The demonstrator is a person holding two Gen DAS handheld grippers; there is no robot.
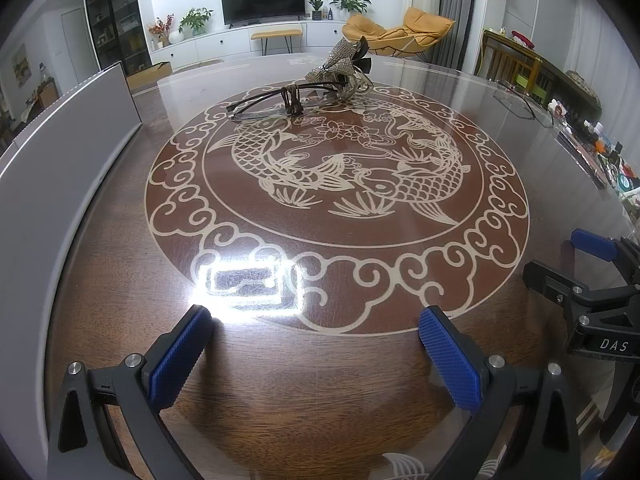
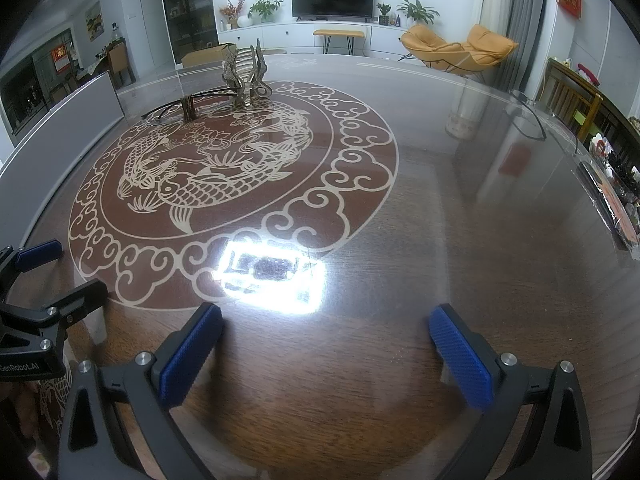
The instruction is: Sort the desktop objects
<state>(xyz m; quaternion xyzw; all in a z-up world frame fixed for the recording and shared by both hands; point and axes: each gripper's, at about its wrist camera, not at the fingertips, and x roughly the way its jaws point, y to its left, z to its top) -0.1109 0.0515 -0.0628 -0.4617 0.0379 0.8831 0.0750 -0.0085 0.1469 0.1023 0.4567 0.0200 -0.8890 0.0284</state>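
Blue ribbed pads of the left claw (image 1: pixel 314 322) sit spread wide over bare wood with nothing between them, and the right claw (image 2: pixel 326 320) hovers just the same, parted and empty.

Both are well short of the carp medallion (image 1: pixel 340 160) inlaid in the tabletop (image 1: pixel 280 400). At the far rim of that medallion lie the things to be sorted: a pair of dark-framed glasses (image 1: pixel 256 106), a knot of brown hair ties (image 1: pixel 291 98) resting on the frame, and, touching these on the far side, a rhinestone bow clip (image 1: pixel 334 66) tangled with a looped clear clip. A grey board (image 1: pixel 68 160) stands on edge well to the left of the medallion.

The objects overlap, so a pinch on one is likely to drag its neighbours along or snag a temple arm. The glasses lie flat and thin on a glossy surface, so the pads may slide over them instead of closing on them. Glare from a ceiling light at the medallion's near rim could hide small items there.

Readable writing: "DAS" on the right claw's body in the left view, "GenRobot.AI" on the left claw's body in the right view.
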